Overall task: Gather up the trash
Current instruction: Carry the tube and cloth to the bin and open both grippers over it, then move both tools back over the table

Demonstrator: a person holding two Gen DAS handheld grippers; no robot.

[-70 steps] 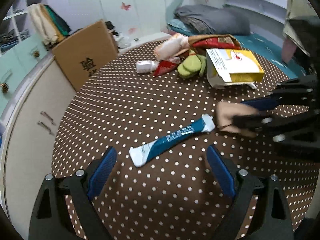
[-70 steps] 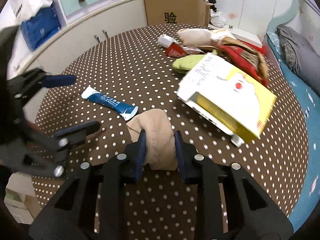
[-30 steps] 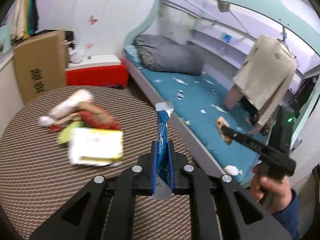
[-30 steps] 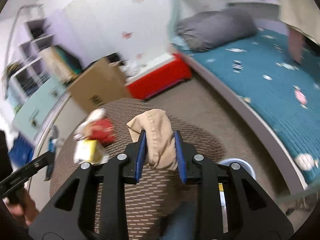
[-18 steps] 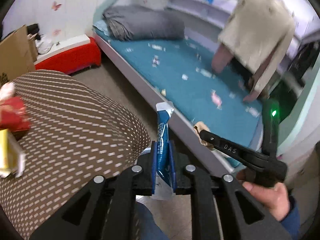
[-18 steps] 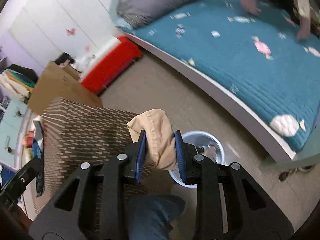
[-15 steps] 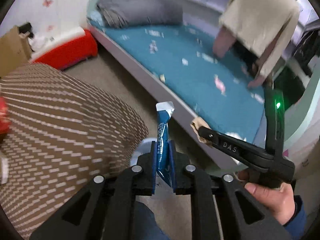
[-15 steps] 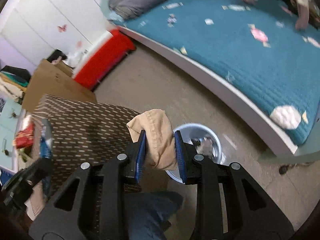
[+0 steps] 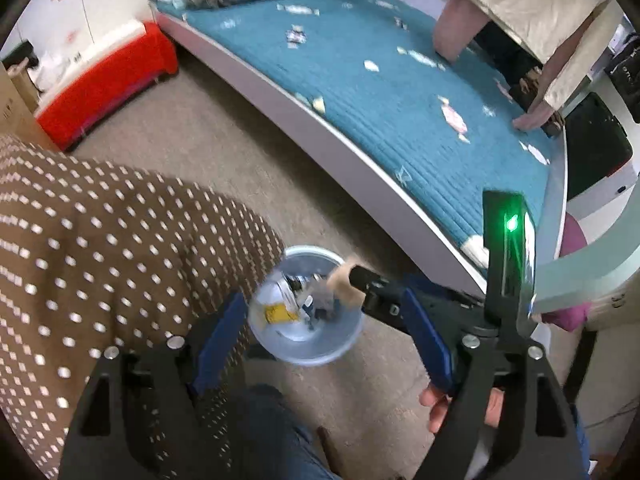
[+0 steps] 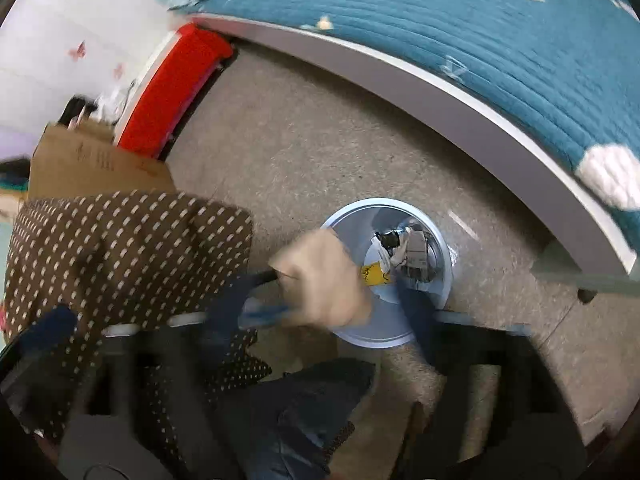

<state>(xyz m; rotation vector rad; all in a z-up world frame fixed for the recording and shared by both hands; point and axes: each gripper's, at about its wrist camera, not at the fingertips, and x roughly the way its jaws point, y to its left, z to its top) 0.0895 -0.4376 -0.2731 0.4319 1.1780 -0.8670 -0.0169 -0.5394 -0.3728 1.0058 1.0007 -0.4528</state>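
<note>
- Left tongs (image 9: 324, 336) gape wide with nothing in them.
- Right tongs (image 10: 326, 306), blurred, look spread wide around a crumpled tan cloth (image 10: 324, 280).
- The cloth hangs over the near rim of the round pale-blue plastic bin (image 10: 440, 240); it may snag there or drop onto the speckled floor (image 10: 320, 140).

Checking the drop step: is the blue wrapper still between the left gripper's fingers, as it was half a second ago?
No. The left gripper is open with only the bin showing between its fingers; the wrapper is gone.
</note>
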